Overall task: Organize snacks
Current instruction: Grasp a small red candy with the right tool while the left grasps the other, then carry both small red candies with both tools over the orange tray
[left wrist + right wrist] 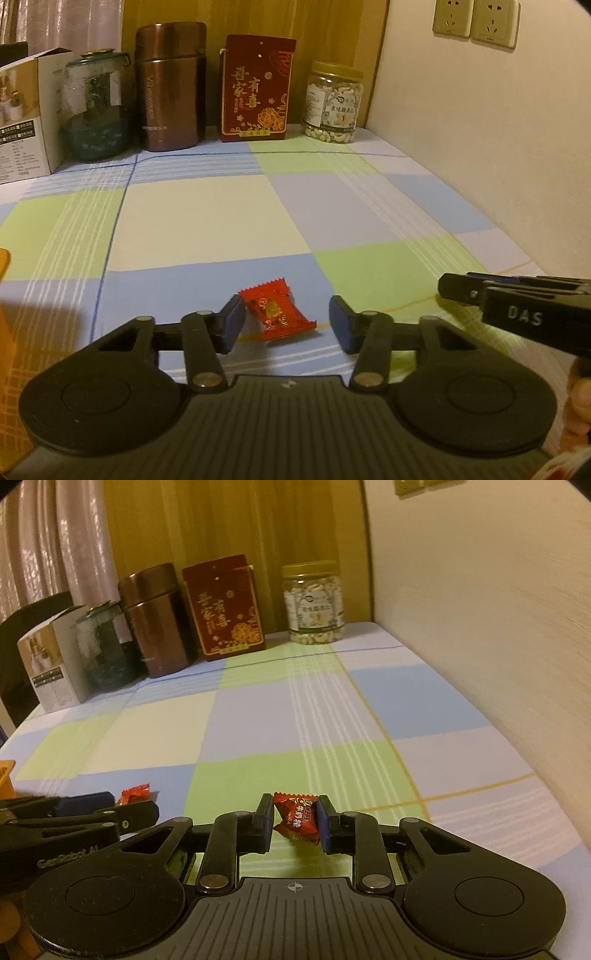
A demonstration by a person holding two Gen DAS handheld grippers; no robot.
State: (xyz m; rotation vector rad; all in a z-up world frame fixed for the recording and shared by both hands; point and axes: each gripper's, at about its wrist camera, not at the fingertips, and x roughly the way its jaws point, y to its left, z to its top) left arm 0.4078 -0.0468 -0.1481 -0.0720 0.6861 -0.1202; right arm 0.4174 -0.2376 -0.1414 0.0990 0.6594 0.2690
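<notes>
A red wrapped candy (pixel 279 314) lies on the checked tablecloth between the fingers of my left gripper (pixel 286 325), which is open around it, with its left pad close to the wrapper. My right gripper (pixel 293 821) is shut on another red wrapped candy (pixel 295 818) and holds it just above the cloth. The first candy also shows in the right wrist view (pixel 135 794), beyond the left gripper's fingers (pixel 110 812). The right gripper's fingers (pixel 517 302) reach in at the right of the left wrist view.
Along the back stand a white carton (pixel 26 122), a green glass jar (pixel 98 110), a brown canister (pixel 171 86), a red gift box (pixel 256 88) and a jar of cashews (pixel 334 103). A wall (pixel 498 129) runs along the right. An orange object (pixel 7 779) sits at the left edge.
</notes>
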